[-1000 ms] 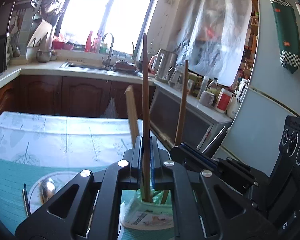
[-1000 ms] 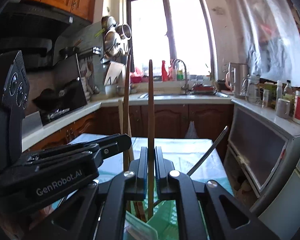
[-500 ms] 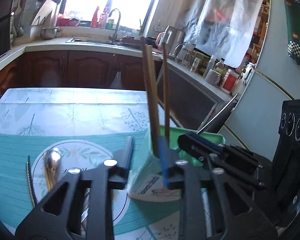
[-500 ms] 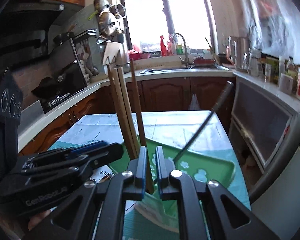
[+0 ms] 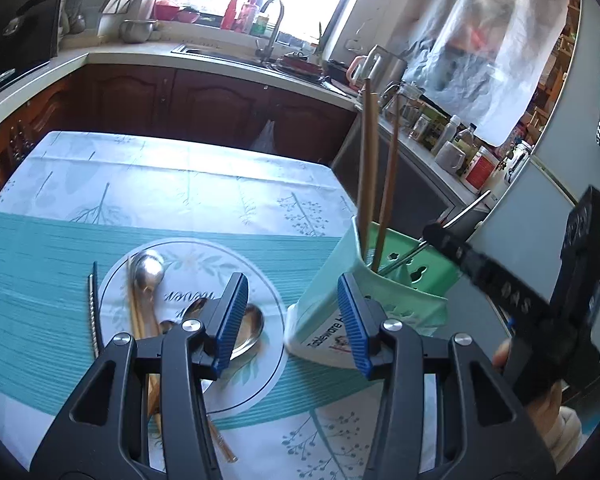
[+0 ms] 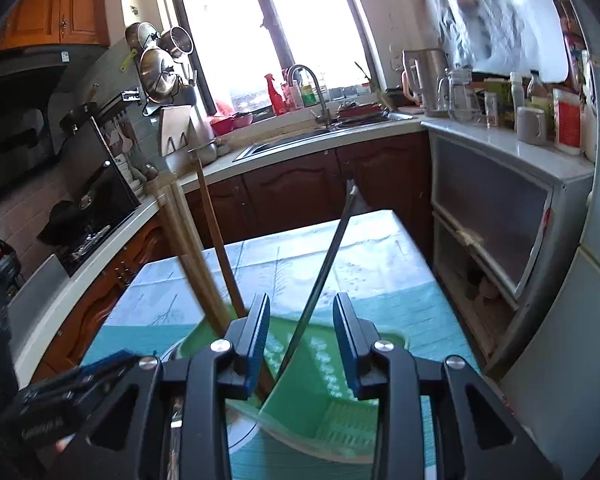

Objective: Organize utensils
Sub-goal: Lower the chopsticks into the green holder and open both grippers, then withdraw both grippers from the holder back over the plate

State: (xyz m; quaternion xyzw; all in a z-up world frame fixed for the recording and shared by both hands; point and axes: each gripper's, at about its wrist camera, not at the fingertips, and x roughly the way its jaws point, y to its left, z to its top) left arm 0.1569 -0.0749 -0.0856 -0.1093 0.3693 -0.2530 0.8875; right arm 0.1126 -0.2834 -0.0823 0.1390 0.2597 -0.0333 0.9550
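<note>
1. Sunlit kitchen cabinets and a sink under a bright window form the far background; near them stands a worktop [image 5: 188, 192] covered with a white-and-teal leaf-print cloth.
2. On the cloth's near right sits a pale green plastic utensil holder [image 5: 374, 304] with a printed label. It holds a few brown wooden chopsticks [image 5: 370, 168] standing nearly upright at its left side, and a thin metal rod-like utensil [image 6: 328, 264] leaning to the right.
3. Left of the holder, a round white plate with a leaf pattern [image 5: 236, 258] carries what remains to sort: shiny metal spoons [image 5: 150, 268], pale wooden chopsticks [image 5: 134, 316] lying across it, and a dark metal chopstick [image 5: 95, 312] on the cloth just beside its left rim.
4. The left gripper [image 5: 292, 320] hovers between plate and holder, its jaws spread wide with nothing in them.
5. The right gripper [image 6: 302, 344] hangs over the holder's mouth, jaws likewise parted and empty; the metal utensil stands free between them.
6. The step in hand looks like going back to the plate for the next piece. To do it well, I would bring the left jaws down along a single spoon handle or chopstick, closing across its narrow width away from the neighbours, so one piece lifts cleanly.
7. Lowering it tip-first into the holder's free side should avoid knocking the upright chopsticks.
</note>
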